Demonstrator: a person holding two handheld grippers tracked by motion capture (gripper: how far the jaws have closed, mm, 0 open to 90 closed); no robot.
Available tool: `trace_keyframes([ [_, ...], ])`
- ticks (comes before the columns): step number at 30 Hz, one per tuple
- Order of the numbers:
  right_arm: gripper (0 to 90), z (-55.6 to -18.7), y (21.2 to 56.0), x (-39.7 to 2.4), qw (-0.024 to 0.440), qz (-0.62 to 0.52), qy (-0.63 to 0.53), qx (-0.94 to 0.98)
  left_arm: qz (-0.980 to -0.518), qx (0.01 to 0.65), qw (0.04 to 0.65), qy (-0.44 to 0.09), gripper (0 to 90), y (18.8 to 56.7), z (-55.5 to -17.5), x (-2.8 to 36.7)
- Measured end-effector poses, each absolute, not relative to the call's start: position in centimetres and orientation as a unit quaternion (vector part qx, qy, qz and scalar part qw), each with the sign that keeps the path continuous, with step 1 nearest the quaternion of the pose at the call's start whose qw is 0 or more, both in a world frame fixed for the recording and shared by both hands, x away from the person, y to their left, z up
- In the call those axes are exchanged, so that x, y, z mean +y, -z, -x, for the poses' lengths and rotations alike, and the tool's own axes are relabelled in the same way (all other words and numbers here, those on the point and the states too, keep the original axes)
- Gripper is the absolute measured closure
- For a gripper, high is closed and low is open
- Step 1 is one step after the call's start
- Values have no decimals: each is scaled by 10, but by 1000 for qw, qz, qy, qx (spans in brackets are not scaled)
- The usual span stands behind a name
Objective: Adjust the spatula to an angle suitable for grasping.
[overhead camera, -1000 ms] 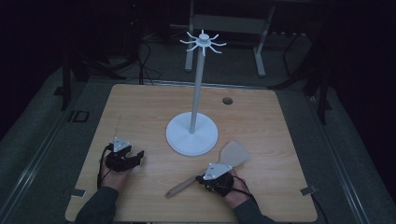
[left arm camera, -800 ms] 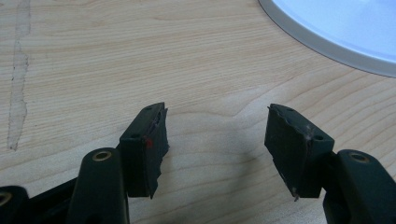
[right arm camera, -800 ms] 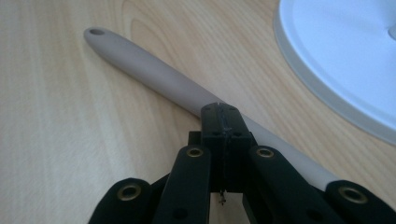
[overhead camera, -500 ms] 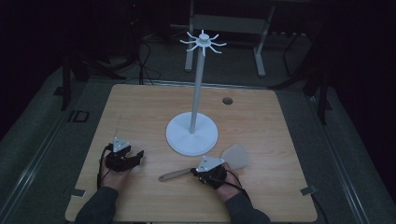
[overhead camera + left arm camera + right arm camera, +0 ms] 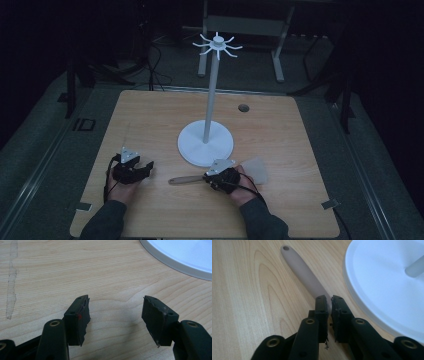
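**Spatula pinched by its handle near the white stand**

A spatula [image 5: 220,176] lies on the near right part of the wooden desk [image 5: 150,120], just in front of the round base of a white stand [image 5: 205,142]. Its pale flat blade [image 5: 256,170] points right and its wooden handle [image 5: 186,179] points left, with a small hole at the handle's far end visible in the right gripper view. In that view the handle [image 5: 305,277] runs away from the camera beside the edge of the stand's base [image 5: 382,285].

The right gripper [image 5: 218,178] sits over the middle of the spatula, and its fingers [image 5: 321,312] are pressed in on the handle, pinching it between them. A hand [image 5: 240,190] in a dark sleeve holds this gripper from the near edge of the desk.

The stand has a thin upright pole [image 5: 211,95] topped by a ring of short hooks [image 5: 217,45].

The left gripper [image 5: 140,167] rests on the near left part of the desk, well apart from the spatula, held by the other hand [image 5: 122,185]. In the left gripper view its fingers [image 5: 77,320] are spread wide over bare wood, gripping nothing, with the base rim at the upper right corner.

A small dark round hole [image 5: 243,107] is set in the desk at the far right.
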State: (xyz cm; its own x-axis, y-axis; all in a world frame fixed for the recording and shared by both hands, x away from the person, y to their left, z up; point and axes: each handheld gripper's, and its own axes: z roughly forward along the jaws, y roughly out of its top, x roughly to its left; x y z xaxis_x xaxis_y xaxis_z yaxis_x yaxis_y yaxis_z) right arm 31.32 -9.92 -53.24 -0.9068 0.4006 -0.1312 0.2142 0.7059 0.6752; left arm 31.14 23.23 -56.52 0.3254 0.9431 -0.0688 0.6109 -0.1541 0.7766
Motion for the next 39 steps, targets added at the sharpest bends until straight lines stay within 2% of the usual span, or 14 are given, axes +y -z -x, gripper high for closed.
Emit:
trace_keyframes([
  [14, 686, -327, 508, -93, 144, -144, -293, 934, -725, 538, 370, -222, 391, 565, -312, 233],
  [21, 657, -334, 499, -85, 150, -122, -262, 946, -725, 536, 370, -223, 390, 565, -312, 233],
  [39, 595, -347, 493, -79, 124, -91, -228, 961, -725, 537, 370, -222, 390, 565, -313, 233],
])
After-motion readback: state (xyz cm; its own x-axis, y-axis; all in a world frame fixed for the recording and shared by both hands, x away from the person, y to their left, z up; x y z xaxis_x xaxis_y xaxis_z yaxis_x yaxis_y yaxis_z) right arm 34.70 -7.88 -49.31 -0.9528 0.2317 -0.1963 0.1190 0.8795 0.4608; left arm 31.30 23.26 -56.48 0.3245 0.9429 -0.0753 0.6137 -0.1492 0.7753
